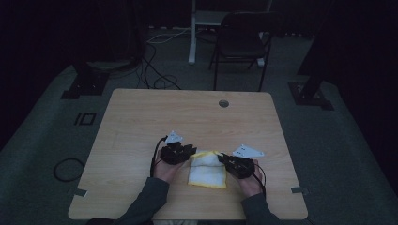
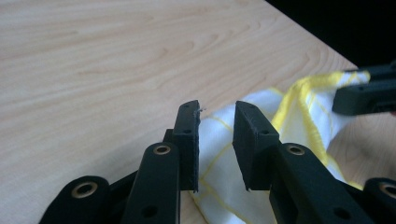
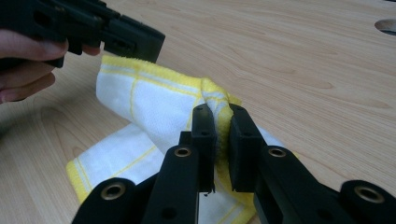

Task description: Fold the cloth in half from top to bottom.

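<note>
Cloth, a white terry towel with yellow stripes (image 1: 207,172), lies folded near the wooden table's (image 1: 141,117) front edge (one yellow corner raised), pinched by the right gripper (image 3: 222,140); the left gripper (image 2: 216,135) is held apart, unclamped.

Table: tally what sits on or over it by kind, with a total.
Cloth, white with yellow stripes: 1
Grippers, left and right: 2
Total: 3

white cloth (image 3: 154,100) (yellow border, yellow grid lines), pale wood table (image 1: 141,112).
</note>
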{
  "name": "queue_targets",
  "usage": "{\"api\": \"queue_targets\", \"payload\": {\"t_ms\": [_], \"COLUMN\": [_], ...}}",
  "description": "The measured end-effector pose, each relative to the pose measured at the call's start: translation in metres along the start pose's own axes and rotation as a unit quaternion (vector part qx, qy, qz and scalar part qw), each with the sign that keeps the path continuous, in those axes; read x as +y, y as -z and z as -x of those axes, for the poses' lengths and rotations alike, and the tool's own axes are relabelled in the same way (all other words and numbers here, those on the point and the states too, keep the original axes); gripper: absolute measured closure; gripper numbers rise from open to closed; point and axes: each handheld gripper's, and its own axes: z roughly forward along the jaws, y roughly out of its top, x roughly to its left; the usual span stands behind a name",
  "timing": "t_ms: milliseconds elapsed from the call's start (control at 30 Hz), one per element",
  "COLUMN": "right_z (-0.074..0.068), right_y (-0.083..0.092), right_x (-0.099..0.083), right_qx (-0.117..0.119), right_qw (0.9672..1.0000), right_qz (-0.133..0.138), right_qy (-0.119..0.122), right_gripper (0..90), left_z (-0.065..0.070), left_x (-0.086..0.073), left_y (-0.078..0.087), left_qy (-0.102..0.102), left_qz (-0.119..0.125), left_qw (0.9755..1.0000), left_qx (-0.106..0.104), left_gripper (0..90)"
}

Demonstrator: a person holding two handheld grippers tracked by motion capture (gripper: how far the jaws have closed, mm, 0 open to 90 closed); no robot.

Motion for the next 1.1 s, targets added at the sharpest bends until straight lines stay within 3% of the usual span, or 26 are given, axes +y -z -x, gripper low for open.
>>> {"api": "queue_targets", "payload": {"t_ms": [467,1000,1100], "right_z": [0.000,-0.011,-0.011], "right_y": [0.006,0.011,0.011], "right_x": [-0.004,-0.004,-0.005], "right_qx": [0.006,0.014,0.025], "right_qw": [1.0000,0.9999,0.9997], "right_qz": [-0.004,0.006,0.000], "right_qy": [0.000,0.007,0.009], "right_gripper": [80.6,82.2,76.4], "left_z": [0.004,0.010,0.011], "left_x": [-0.014,-0.001,-0.003], "left_y": [-0.003,0.003,0.001], "left_qy": [-0.010,-0.022,-0.023], "left_qz": [-0.019,-0.004,-0.008], "left_qw": [0.9997,0.9996,0.9996], "left_qx": [-0.009,-0.015,-0.015], "left_gripper": [71.0,70.7,70.7]}}
